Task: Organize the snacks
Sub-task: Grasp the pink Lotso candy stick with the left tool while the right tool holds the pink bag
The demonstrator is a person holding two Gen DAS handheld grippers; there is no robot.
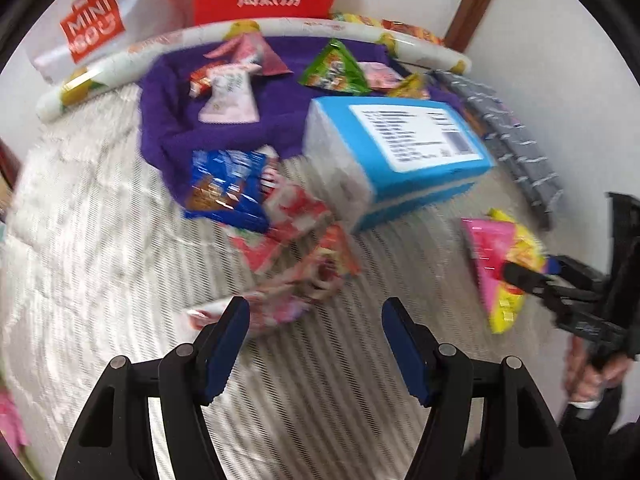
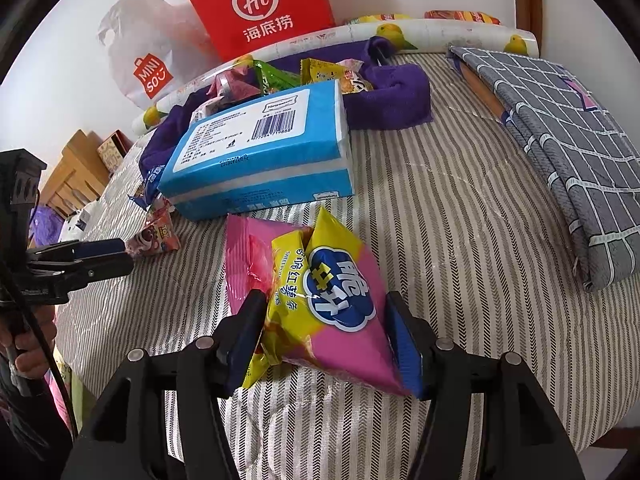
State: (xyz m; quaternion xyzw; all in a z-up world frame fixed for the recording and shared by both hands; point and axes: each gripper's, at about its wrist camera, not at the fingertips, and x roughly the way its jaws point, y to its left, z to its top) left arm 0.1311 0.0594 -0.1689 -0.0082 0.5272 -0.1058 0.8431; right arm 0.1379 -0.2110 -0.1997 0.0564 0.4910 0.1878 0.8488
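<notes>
A pink and yellow snack bag (image 2: 320, 292) lies on the striped bed cover (image 2: 440, 220) between the fingers of my right gripper (image 2: 325, 298). Its edges touch both blue pads, which do not squeeze it. The left wrist view shows this bag (image 1: 500, 264) at the right gripper's tip (image 1: 516, 276). My left gripper (image 1: 316, 312) is open and empty, just short of a loose pile of snack packets (image 1: 296, 240) and a blue packet (image 1: 224, 188). More packets lie on a purple cloth (image 1: 168, 92) at the back.
A blue tissue pack (image 2: 260, 152) lies between the purple cloth and the pink bag. A folded grey checked cloth (image 2: 560, 140) lies at the right. A printed roll (image 2: 440, 34), a red paper bag (image 2: 260, 4) and a plastic shopping bag (image 2: 148, 72) line the wall.
</notes>
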